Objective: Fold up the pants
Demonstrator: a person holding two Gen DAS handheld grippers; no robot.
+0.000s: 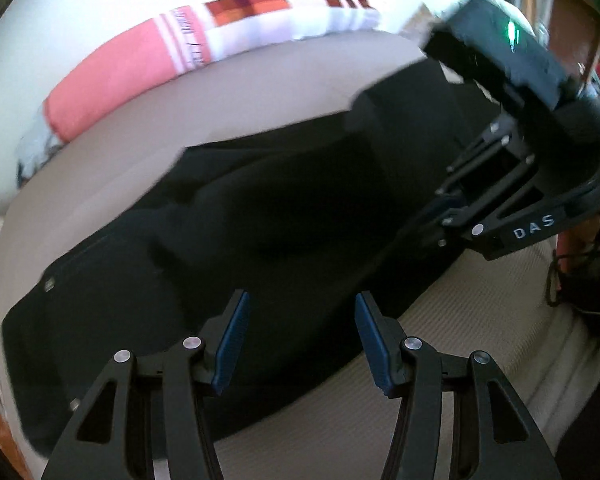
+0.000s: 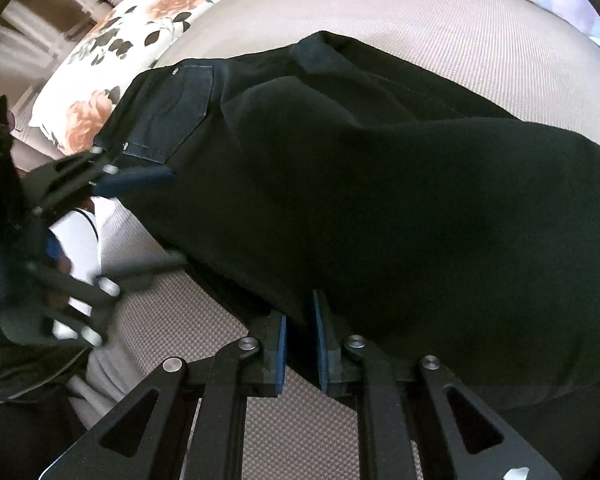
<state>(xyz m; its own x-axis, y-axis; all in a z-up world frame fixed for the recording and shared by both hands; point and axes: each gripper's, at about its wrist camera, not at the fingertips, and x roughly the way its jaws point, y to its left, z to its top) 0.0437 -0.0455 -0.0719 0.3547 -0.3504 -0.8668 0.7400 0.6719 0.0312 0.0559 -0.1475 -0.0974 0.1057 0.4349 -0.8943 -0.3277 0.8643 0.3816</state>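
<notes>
**Left fingers free above the pants, right fingers narrow at the near edge**

Fingers [image 1: 236, 340] of the left gripper [image 1: 300, 340] are seen parted, with nothing between the blue pads; dark cloth lies beyond and below the gap, and no contact can be made out. In the right wrist view, the right gripper [image 2: 302, 344] is shown with its pads drawn close, a thin gap left between them. The near edge of the pants [image 2: 380, 200] runs right at the pad tips, and whether a fold of cloth is pinched there cannot be told.

The black pants are spread on a beige woven surface [image 2: 420, 20], already partly doubled over, it seems. The long axis is laid across both views: in the right wrist view the waistband and a pocket [image 2: 180, 112] lie toward the upper left, just beyond the left gripper's pads, while the bulk of the cloth runs off to the lower right. The waist end is therefore judged nearer to the left gripper, the middle stretch nearer to the right.

The coming move is judged to turn on that lengthwise layout: each gripper would need the near edge on its own side before the cloth is carried across.

Farther off, a flowered cushion [image 2: 112, 60] lies past the waistband, and a pink and white striped cloth [image 1: 140, 60] at the far edge.
</notes>
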